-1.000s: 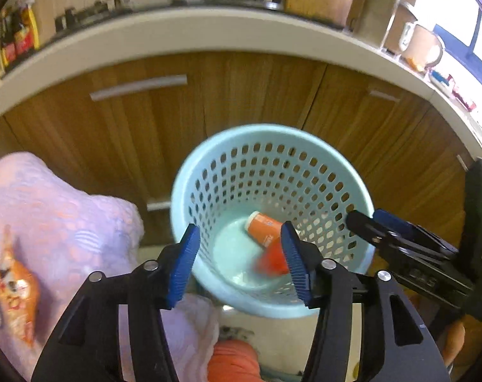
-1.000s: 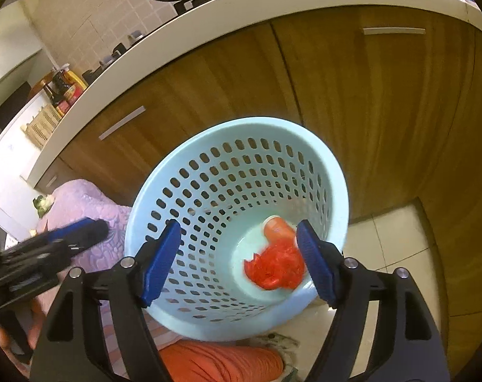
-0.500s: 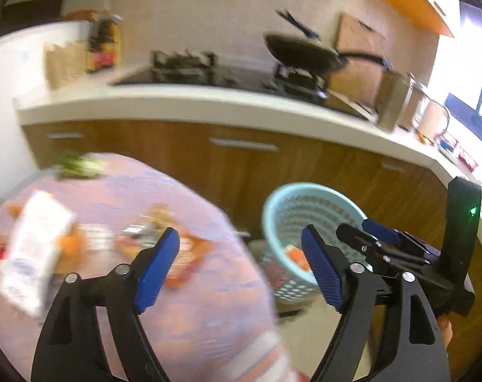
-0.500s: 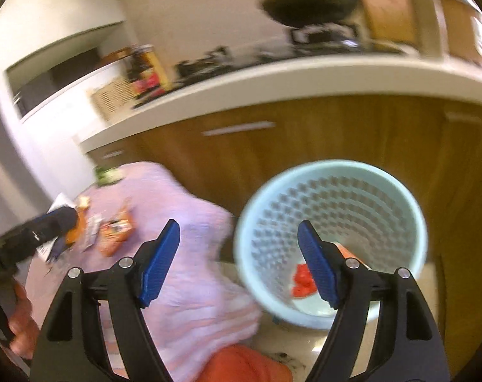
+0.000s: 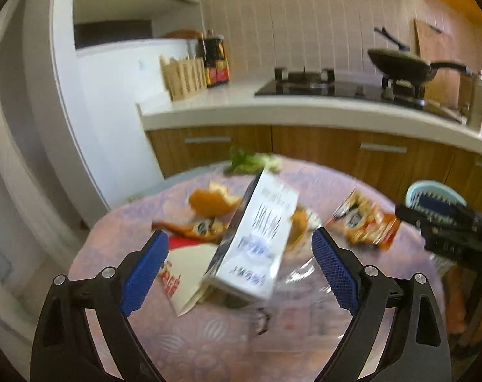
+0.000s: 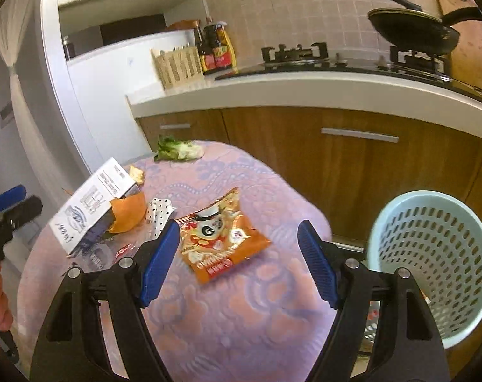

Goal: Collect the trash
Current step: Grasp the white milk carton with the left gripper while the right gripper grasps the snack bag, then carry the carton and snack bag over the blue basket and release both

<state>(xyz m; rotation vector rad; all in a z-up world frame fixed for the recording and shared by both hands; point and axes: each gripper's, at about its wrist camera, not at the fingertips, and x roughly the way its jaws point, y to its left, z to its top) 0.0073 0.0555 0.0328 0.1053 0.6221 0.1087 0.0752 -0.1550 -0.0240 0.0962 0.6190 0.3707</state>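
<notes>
A table with a lilac patterned cloth (image 6: 234, 312) holds the trash. A white printed carton (image 5: 257, 238) (image 6: 88, 203) lies tilted among orange peel (image 5: 209, 203) (image 6: 128, 211), an orange snack packet (image 6: 220, 238) (image 5: 362, 222) and a red-and-white paper wrapper (image 5: 183, 273). My left gripper (image 5: 239, 273) hovers above the carton, its jaws still opening and nothing pressed between them. My right gripper (image 6: 237, 261) hangs open above the snack packet, apart from it. A pale blue perforated basket (image 6: 432, 261) (image 5: 432, 194) stands on the floor to the right of the table.
Green vegetable scraps (image 6: 177, 149) lie at the table's far edge. Behind runs a white countertop (image 6: 304, 86) over wooden cabinets, with a gas hob, a black pan (image 6: 409, 31), sauce bottles (image 6: 215, 47) and a wicker holder. A white fridge (image 6: 113, 89) stands to the left.
Both grippers swung left and upward from the basket, where red and orange trash lay, to above the table. The left jaws have spread wider; the right jaws look the same.
</notes>
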